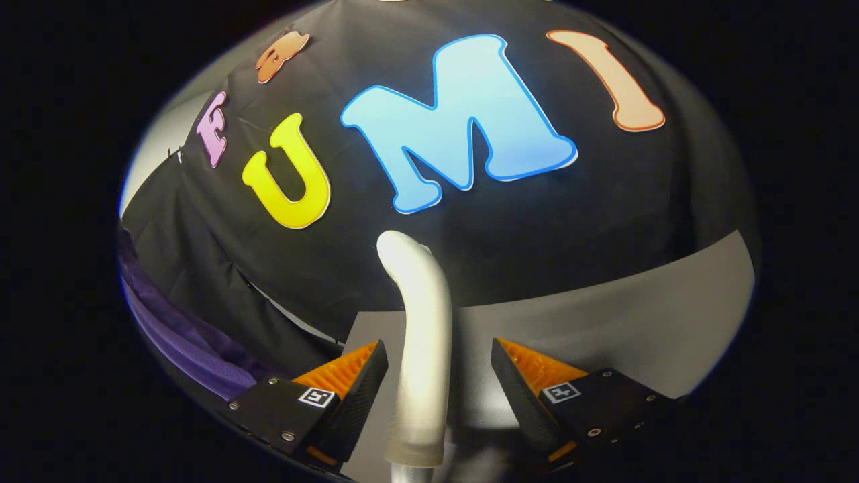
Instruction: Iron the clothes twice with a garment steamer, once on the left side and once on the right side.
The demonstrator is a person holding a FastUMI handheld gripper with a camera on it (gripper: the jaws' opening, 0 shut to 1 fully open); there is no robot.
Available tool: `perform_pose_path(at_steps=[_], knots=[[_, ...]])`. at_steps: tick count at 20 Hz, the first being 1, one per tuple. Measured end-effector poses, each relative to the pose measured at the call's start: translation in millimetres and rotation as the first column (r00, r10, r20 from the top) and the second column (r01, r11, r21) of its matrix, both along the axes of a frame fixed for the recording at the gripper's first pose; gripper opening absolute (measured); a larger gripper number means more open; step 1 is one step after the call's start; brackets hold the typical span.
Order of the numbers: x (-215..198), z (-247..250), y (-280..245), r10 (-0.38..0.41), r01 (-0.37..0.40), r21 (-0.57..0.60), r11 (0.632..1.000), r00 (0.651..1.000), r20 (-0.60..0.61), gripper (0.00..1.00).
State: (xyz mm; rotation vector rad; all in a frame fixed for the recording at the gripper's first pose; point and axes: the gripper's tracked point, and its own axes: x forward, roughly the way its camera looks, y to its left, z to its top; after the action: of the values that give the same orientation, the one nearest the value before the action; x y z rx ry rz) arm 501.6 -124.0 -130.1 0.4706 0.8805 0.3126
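Purple clothes [181, 335] hung off to the left. The steamer handle [421, 349] stood between the fingers of the tool [439, 376], which was released, not yet touching. The pickup was in hand; clenching seemed next.

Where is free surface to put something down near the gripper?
The grey tabletop is bare beyond the right finger, up to the black cloth wall. It is crowded between the open gripper fingers, where the silver curved steamer handle stands, and leftward by purple fabric.

Grey table [637, 315], purple garment [181, 335] at its edge beside the gripper [439, 376], fingers spread.
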Motion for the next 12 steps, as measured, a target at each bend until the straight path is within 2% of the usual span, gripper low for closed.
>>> perform_pose_path(at_steps=[1,5,7,8,9,10,12], knots=[[-1.6,-4.1,0.8,0.005,-0.004,0.024,1.0,1.0,-0.026,0.95],[-3.3,0.6,4.1,-0.014,0.029,0.174,0.984,0.996,-0.089,0.79],[-5.3,1.1,11.4,-0.016,0.064,0.298,0.952,0.987,-0.162,0.68],[-4.8,-1.7,16.1,-0.018,0.075,0.33,0.941,0.984,-0.175,0.58],[-3.9,-2.6,15.2,-0.017,0.075,0.336,0.939,0.985,-0.17,0.47],[-5.4,-0.7,15.2,-0.018,0.074,0.334,0.94,0.986,-0.166,0.41],[-5.0,1.5,15.9,-0.014,0.065,0.326,0.943,0.988,-0.157,0.38]])
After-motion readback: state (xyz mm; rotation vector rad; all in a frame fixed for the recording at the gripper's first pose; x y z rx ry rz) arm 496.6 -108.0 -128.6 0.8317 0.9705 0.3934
